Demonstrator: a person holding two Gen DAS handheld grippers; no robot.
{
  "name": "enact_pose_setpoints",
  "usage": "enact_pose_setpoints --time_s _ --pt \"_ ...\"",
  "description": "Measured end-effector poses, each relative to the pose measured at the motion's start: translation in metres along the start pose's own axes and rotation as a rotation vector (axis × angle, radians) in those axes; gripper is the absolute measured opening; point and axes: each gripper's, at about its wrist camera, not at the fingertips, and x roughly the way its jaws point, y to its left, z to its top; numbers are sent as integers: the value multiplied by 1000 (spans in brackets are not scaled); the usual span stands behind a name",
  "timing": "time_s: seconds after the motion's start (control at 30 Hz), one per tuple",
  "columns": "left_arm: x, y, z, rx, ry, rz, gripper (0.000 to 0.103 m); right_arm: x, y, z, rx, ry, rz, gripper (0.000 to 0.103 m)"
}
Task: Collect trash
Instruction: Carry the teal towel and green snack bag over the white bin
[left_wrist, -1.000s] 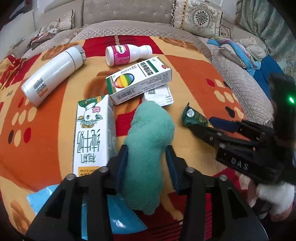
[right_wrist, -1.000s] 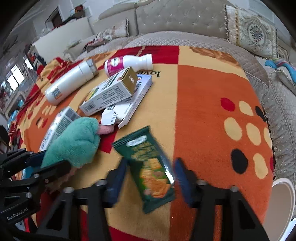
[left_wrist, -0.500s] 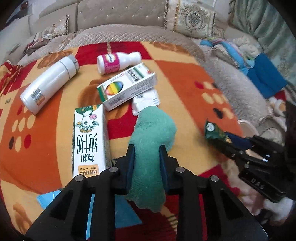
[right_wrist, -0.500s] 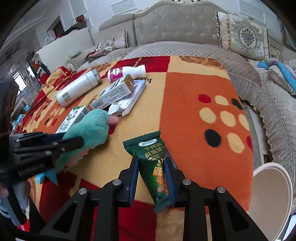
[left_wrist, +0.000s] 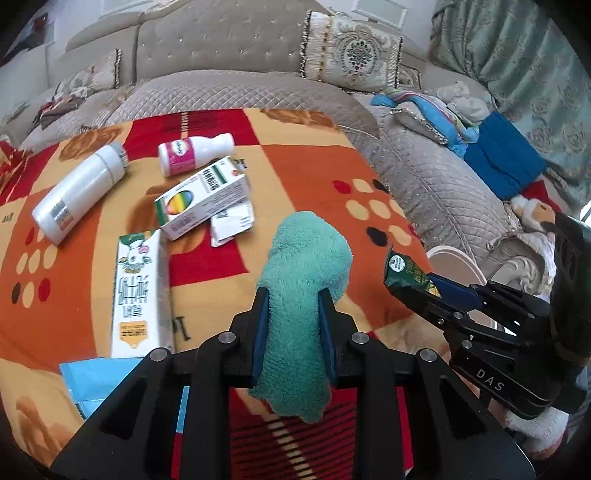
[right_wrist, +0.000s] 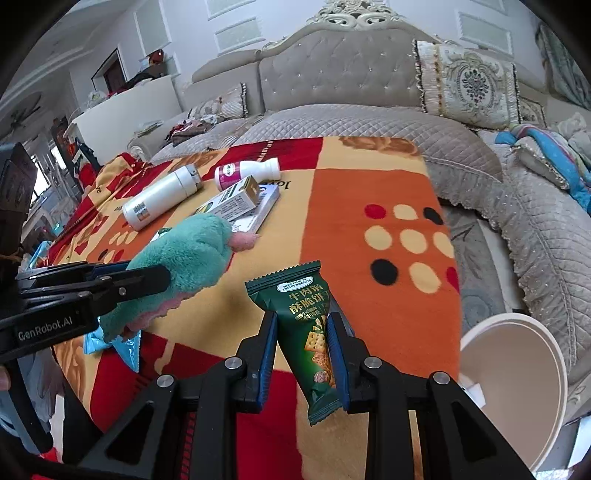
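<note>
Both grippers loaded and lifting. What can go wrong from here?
1. The right gripper pinches the green biscuit packet by its slippery sides; it may slide out before reaching the white bin.
2. The left gripper holds a teal fleece glove, which looks more like clothing than trash and could be binned wrongly.
3. The loaded grippers sit close together and might collide.

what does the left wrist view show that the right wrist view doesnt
Only the left wrist view shows the milk carton's full printed face and the blue cloth on the sofa. Only the right wrist view shows the white bin's open inside and the cracker packet's front. Both share the left gripper shut on the green plush glove, the right gripper shut on the packet, the white flask and the pink-labelled bottle.
</note>
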Motion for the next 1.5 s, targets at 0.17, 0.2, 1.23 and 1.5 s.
enact_pose_setpoints --time_s 0.17,0.2,1.23,1.5 --pt "4 -22 -3 24 6 -19 23 -11 -14 -8 25 -8 -18 26" --pt "4 -25 -3 28 7 -21 23 -14 -18 -10 32 -10 -23 26" --pt "51 -187 -13 238 74 -162 23 -96 -161 -82 280 -42 -206 26" --pt "67 -216 -18 274 104 -176 23 -93 -183 -98 329 -18 -221 26"
